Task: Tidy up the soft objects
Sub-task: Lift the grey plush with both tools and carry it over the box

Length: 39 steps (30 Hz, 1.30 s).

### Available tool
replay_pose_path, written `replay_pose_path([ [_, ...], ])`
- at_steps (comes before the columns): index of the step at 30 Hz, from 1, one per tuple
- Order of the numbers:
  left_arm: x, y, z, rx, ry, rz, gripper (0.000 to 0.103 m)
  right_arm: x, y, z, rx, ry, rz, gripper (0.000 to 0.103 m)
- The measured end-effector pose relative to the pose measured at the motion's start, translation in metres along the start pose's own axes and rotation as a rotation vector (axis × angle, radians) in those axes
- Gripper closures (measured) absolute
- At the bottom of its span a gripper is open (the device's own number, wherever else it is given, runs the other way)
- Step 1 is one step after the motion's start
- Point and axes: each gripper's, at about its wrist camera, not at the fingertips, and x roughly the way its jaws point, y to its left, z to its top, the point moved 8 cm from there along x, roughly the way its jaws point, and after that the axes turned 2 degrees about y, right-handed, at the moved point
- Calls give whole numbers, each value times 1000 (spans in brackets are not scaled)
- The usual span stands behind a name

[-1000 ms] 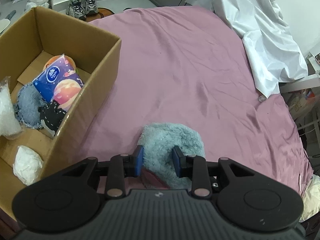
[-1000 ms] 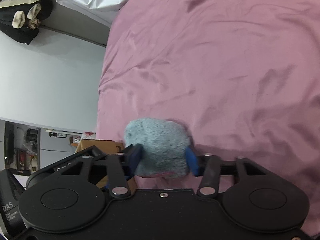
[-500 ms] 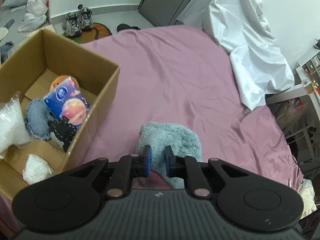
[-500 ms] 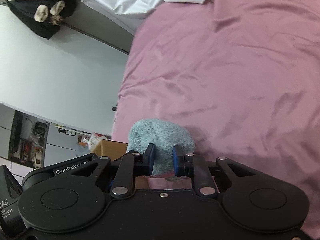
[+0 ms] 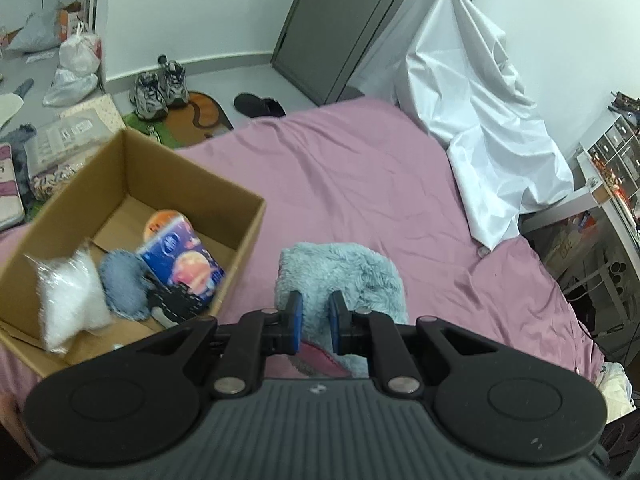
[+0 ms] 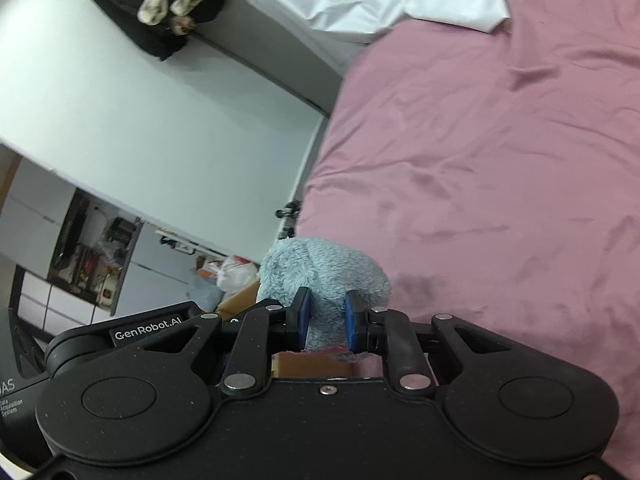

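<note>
A fluffy light-blue plush item (image 5: 344, 268) with a pink inner edge is held above the pink bed (image 5: 360, 168). My left gripper (image 5: 314, 304) is shut on one side of it. My right gripper (image 6: 324, 308) is shut on the same plush (image 6: 320, 268) from the other side. An open cardboard box (image 5: 240, 216) stands on the bed to the left; it holds a white fluffy bag (image 5: 68, 296), a blue denim piece (image 5: 120, 284), a tissue pack (image 5: 180, 256) and a dark toy (image 5: 176, 300).
A white sheet (image 5: 480, 128) drapes over furniture at the bed's far right. Shoes (image 5: 160, 84), bags (image 5: 76, 64) and clutter lie on the floor beyond the box. A white wall (image 6: 140, 100) and the bed's left edge show in the right wrist view.
Both grippers closed on the plush, then lifted it off the bed. The views rose and more of the room shows.
</note>
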Motion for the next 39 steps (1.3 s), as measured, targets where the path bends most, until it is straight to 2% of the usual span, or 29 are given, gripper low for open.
replay_pose_path([
  [21,-54,65,21,-73,-68,25,92,13,70,-30,-203,66,151,86],
  [33,-59,100,21,-121,-47,51,92,28,86,-53,-272,131,153,86],
  [39,-52,114,23,-133,-26,76,97,35,81,-53,-252,144,137,82],
])
